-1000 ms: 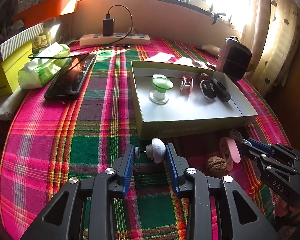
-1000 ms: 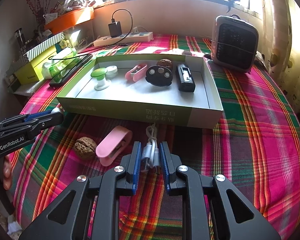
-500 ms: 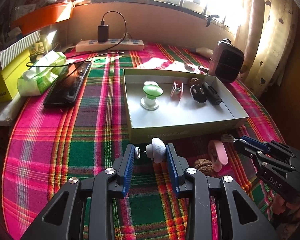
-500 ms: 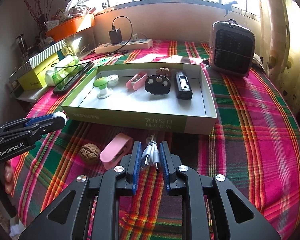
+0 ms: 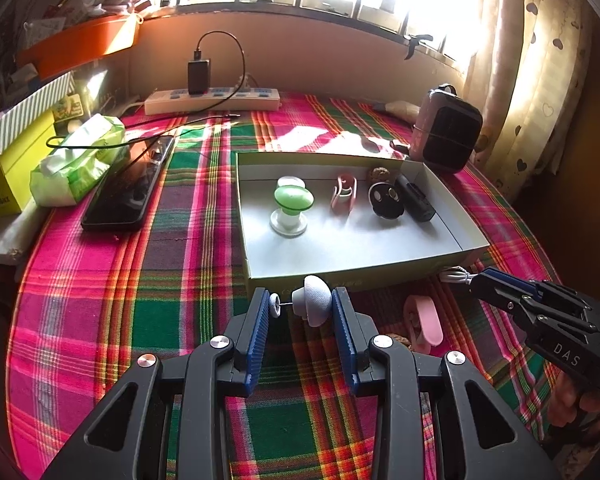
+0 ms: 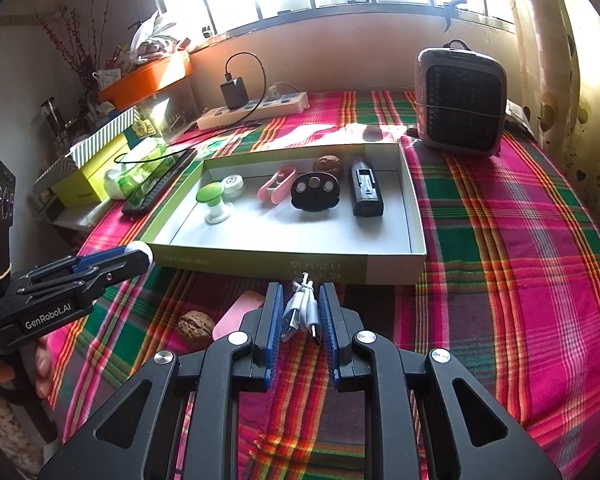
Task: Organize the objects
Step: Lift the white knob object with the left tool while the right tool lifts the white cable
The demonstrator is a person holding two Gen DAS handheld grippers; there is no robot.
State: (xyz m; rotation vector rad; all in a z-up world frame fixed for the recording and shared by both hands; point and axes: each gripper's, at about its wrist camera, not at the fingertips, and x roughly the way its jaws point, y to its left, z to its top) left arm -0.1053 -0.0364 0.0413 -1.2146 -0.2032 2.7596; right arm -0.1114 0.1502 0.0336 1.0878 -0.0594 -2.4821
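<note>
My left gripper [image 5: 300, 308] is shut on a small grey mushroom-shaped knob [image 5: 312, 306] and holds it above the cloth, just short of the tray's near wall. My right gripper [image 6: 300, 312] is shut on a coiled white cable [image 6: 302, 314], also lifted in front of the open cardboard tray [image 6: 380, 270]. The tray [image 5: 360, 268] holds a green-topped knob [image 5: 292, 204], a pink clip [image 5: 344, 196], a black round part [image 5: 386, 202], a black block [image 5: 416, 200] and a walnut [image 6: 327, 163]. A second pink clip [image 5: 424, 322] and a walnut [image 6: 195, 327] lie on the cloth between the grippers.
The table has a pink and green plaid cloth [image 6: 500, 260]. A small heater [image 6: 460, 104] stands at the back right. A power strip [image 5: 212, 100], a phone [image 5: 128, 192], a tissue pack [image 5: 80, 160] and a yellow box [image 5: 8, 176] sit at the left.
Both grippers have risen and drawn back a little from the tray, each still holding its object. The cable has come up off the cloth.
</note>
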